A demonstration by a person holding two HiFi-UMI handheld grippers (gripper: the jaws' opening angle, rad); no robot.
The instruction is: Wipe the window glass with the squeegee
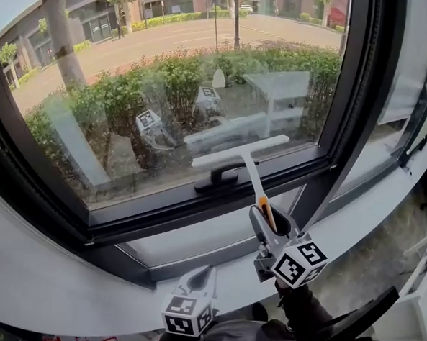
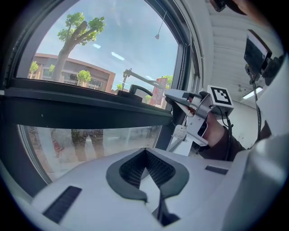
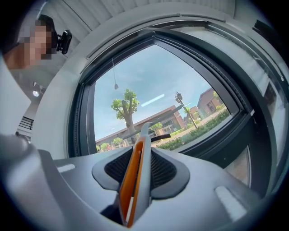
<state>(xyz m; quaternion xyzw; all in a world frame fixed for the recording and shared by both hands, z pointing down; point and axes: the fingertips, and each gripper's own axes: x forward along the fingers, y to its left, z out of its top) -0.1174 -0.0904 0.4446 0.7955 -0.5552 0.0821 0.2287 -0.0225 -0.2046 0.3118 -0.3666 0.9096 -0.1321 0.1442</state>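
A squeegee with a white blade (image 1: 240, 152) and a thin grey handle (image 1: 255, 177) is held up at the lower part of the window glass (image 1: 154, 83); its reflection shows just above it. My right gripper (image 1: 272, 222) is shut on the orange-edged end of the handle (image 3: 137, 176), which runs between the pads (image 3: 165, 169). My left gripper (image 1: 200, 279) hangs low by the sill with its jaws together and nothing in them; from it I see the right gripper (image 2: 177, 97) to the right.
A black window handle (image 1: 216, 179) sits on the dark lower frame (image 1: 196, 212) just under the blade. A white sill (image 1: 55, 279) runs below. A dark vertical frame post (image 1: 351, 102) bounds the pane on the right, with a second pane (image 1: 408, 63) beyond.
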